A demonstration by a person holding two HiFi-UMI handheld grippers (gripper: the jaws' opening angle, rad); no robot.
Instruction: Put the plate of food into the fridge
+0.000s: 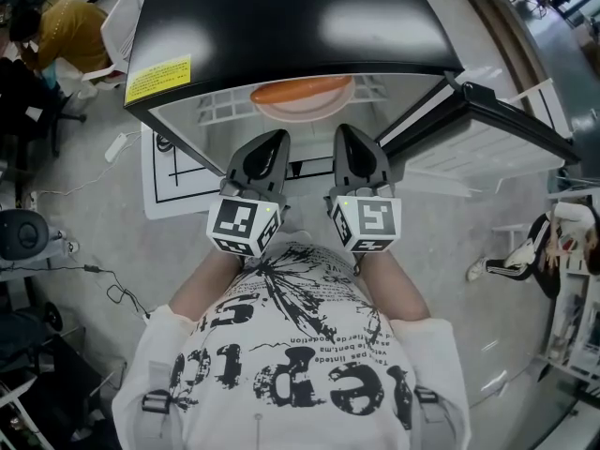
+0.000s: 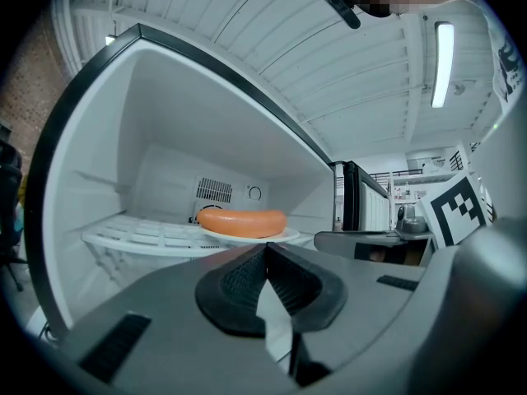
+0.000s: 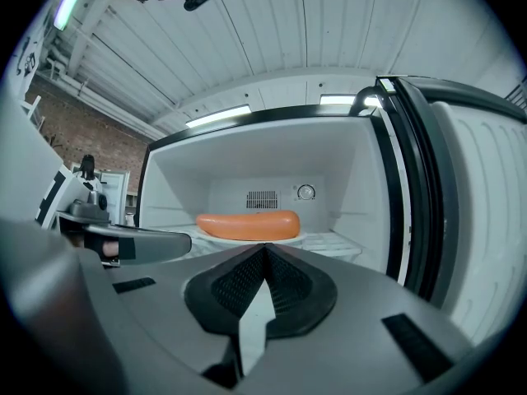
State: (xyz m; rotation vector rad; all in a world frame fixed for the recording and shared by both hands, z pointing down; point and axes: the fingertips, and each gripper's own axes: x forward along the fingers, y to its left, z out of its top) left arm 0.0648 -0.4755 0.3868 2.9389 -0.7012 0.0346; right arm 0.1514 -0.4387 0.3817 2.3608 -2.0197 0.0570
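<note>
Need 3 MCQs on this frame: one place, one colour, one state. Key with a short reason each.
1. Where is the plate?
A) on the fridge shelf
B) on the floor
C) held in mid-air

2. What colour is the sausage on it?
A) green
B) orange
C) white

3. How do the right tongs stand?
A) shut and empty
B) wide open
C) shut on the plate

Key:
1 A, both gripper views show it resting on the white shelf inside.
2 B, it reads orange in every view.
3 A, the pads meet with nothing between them.
</note>
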